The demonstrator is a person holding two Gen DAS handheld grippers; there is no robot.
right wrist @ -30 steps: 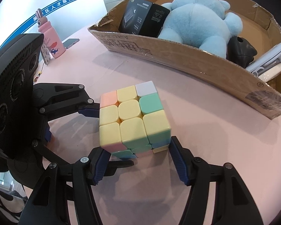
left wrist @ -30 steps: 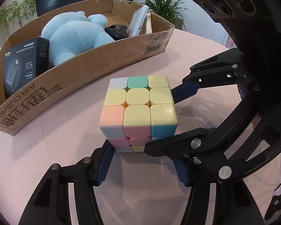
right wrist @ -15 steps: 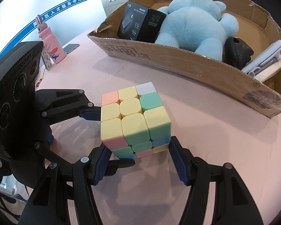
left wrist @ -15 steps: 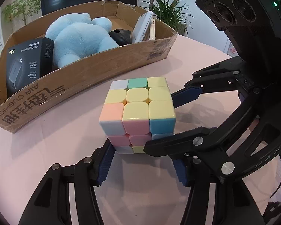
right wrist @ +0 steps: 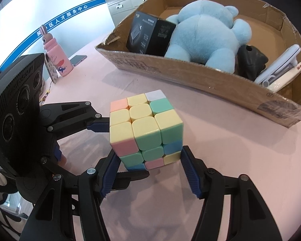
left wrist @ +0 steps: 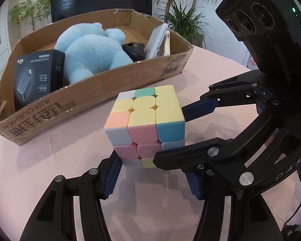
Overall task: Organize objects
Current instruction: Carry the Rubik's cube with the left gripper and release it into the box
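A pastel-coloured plastic puzzle cube (left wrist: 146, 124) is clamped between the blue-padded left gripper (left wrist: 152, 178) and right gripper (left wrist: 182, 134), above a pink tablecloth (left wrist: 50, 160), near a brown cardboard box (left wrist: 86, 92).

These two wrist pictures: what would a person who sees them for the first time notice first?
First, the pastel puzzle cube, lifted above the pink table and clamped from four sides by the left gripper and the right gripper. Behind it stands an open cardboard box, where a big light-blue plush toy lies beside a black product box.
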